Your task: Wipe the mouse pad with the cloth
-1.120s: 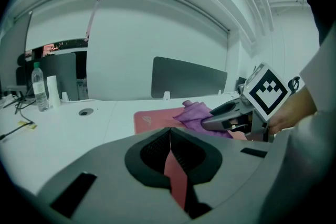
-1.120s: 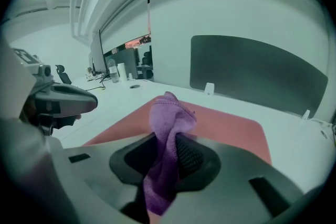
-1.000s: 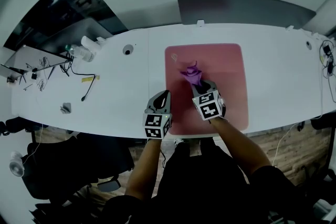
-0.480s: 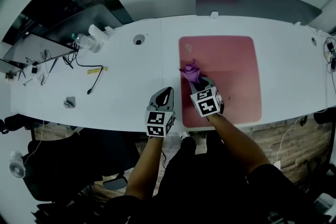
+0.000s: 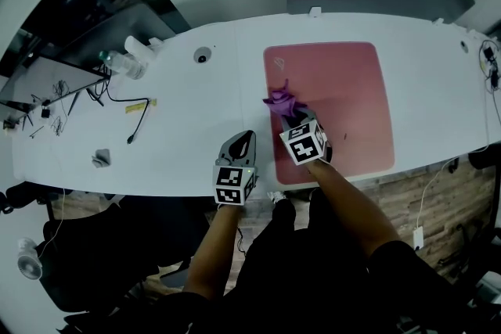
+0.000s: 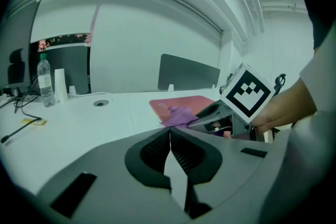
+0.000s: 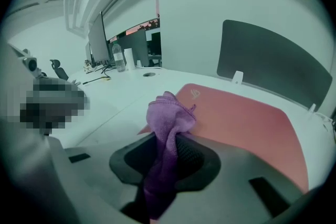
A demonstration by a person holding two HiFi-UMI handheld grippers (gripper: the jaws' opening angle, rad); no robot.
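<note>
Head view: the purple cloth is held at the left edge of the pink mouse pad by the right gripper; the left gripper is parked over the white desk. Left gripper view: its jaws are seen pressed together, empty; right gripper view: the cloth is clamped, bunched; wiping is judged under way, with most of the pad left.

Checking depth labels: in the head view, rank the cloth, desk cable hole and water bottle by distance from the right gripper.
1. The cloth: clamped in the right gripper, over the mouse pad near its left edge.
2. The cable hole: in the desk, up and left of the pad.
3. The water bottle: far left, lying near the back edge.
</note>
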